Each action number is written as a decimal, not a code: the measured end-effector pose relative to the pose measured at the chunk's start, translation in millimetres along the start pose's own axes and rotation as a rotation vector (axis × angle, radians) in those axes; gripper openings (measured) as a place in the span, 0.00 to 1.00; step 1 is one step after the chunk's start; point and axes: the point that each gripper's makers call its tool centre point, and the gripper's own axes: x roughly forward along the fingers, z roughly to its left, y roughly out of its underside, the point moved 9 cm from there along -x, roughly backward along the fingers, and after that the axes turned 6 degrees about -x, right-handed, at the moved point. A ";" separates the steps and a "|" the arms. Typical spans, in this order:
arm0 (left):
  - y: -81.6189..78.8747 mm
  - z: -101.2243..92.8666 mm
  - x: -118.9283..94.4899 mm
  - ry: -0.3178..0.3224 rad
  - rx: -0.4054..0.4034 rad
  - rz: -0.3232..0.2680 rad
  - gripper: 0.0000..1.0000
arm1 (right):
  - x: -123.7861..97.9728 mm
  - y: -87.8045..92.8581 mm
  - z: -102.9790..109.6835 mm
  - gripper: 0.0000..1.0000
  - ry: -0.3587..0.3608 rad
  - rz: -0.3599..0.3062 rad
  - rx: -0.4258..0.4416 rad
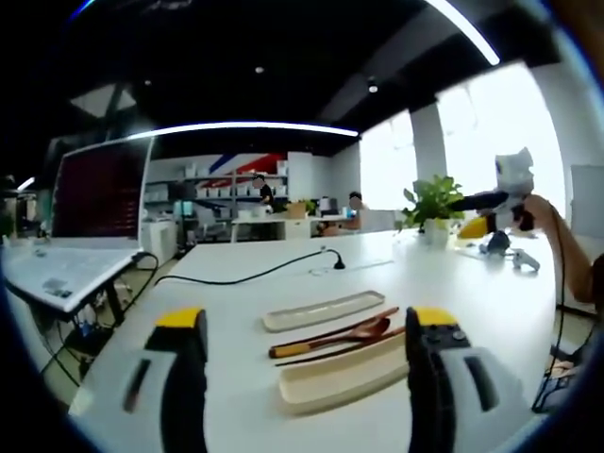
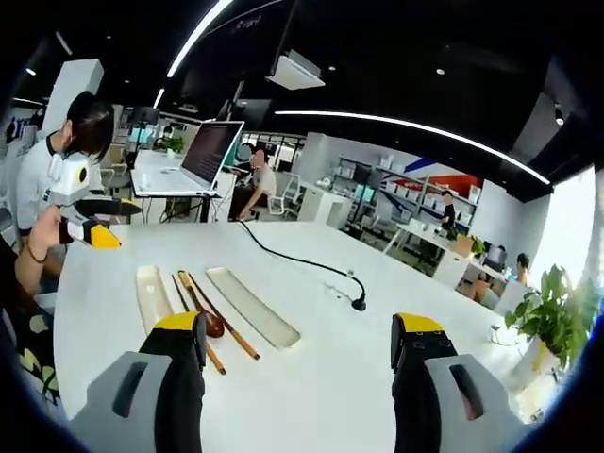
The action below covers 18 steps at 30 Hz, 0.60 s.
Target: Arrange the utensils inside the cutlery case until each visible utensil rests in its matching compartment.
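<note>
opening step, nothing yet grasped: left hand-held gripper and right hand-held gripper both spread, empty, above white worktop. spoon and chopsticks between case tray and lid. next: pinching spoon handle, likely.

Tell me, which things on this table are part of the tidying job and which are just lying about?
Part of the job:
cutlery case tray
case lid
wooden spoon
chopsticks

Just lying about:
black cable
potted plant
laptop
</note>
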 end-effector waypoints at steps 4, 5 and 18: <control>0.1 0.0 0.0 -0.002 0.000 0.001 0.92 | 15.6 -3.5 1.1 0.83 -0.048 0.041 -0.031; 0.1 0.0 0.1 -0.001 0.000 0.001 0.91 | 18.2 -3.8 2.0 0.83 -0.066 0.052 -0.040; 1.2 1.2 1.4 -0.003 -0.003 0.013 0.91 | 74.1 -5.5 8.9 0.80 -0.251 0.219 -0.123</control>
